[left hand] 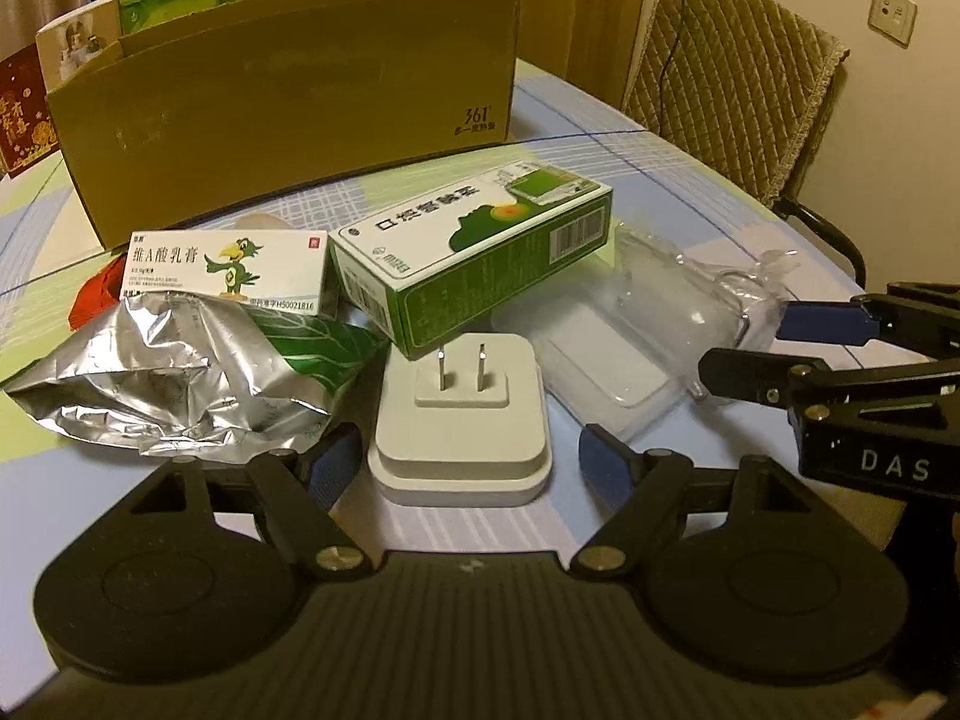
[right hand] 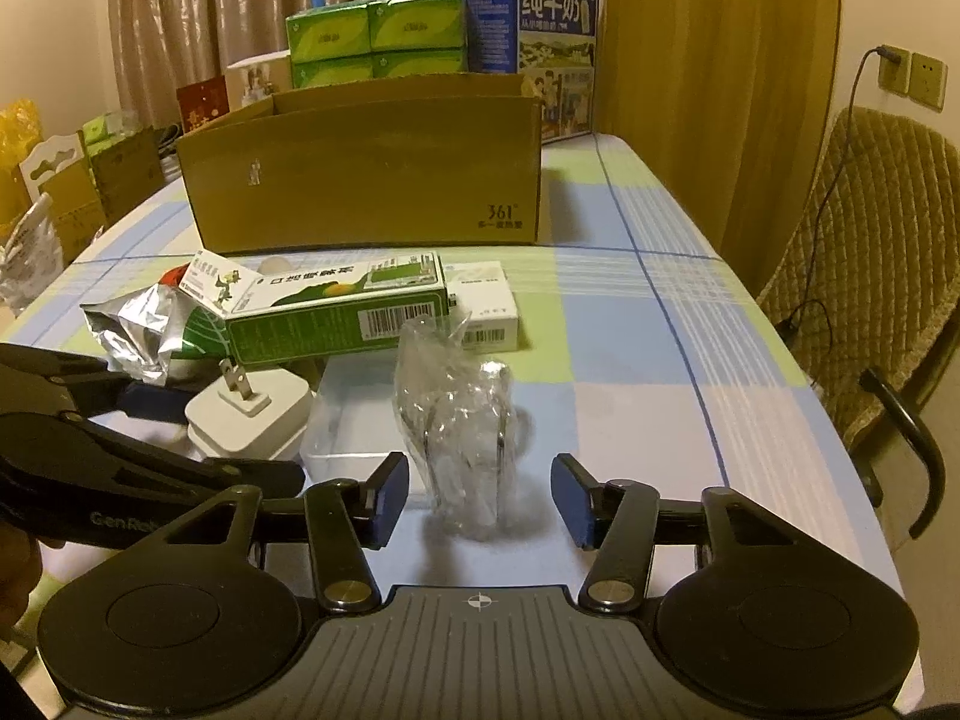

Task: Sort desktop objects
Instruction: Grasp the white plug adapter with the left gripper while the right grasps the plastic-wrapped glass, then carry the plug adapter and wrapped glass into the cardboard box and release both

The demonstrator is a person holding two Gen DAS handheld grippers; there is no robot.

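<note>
Blue-padded left claw (left hand: 462, 462) gapes wide around the plug (left hand: 459, 420), empty; right claw (right hand: 480, 498) gapes wide, crinkled wrap (right hand: 456, 414) at 12 o'clock, ungripped.

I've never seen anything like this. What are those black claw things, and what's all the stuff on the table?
They are two grabbing tools that a person holds, one in each hand. Each carries a camera looking along its two fingers, so there are two pictures. The left hand-held gripper is open around a white plug. The right hand-held gripper is open by a crinkly clear wrapper. Neither holds anything yet. On the checked tablecloth also lie a green box, a small white box with a bird, a silver bag and, behind them, a big cardboard box.
</note>
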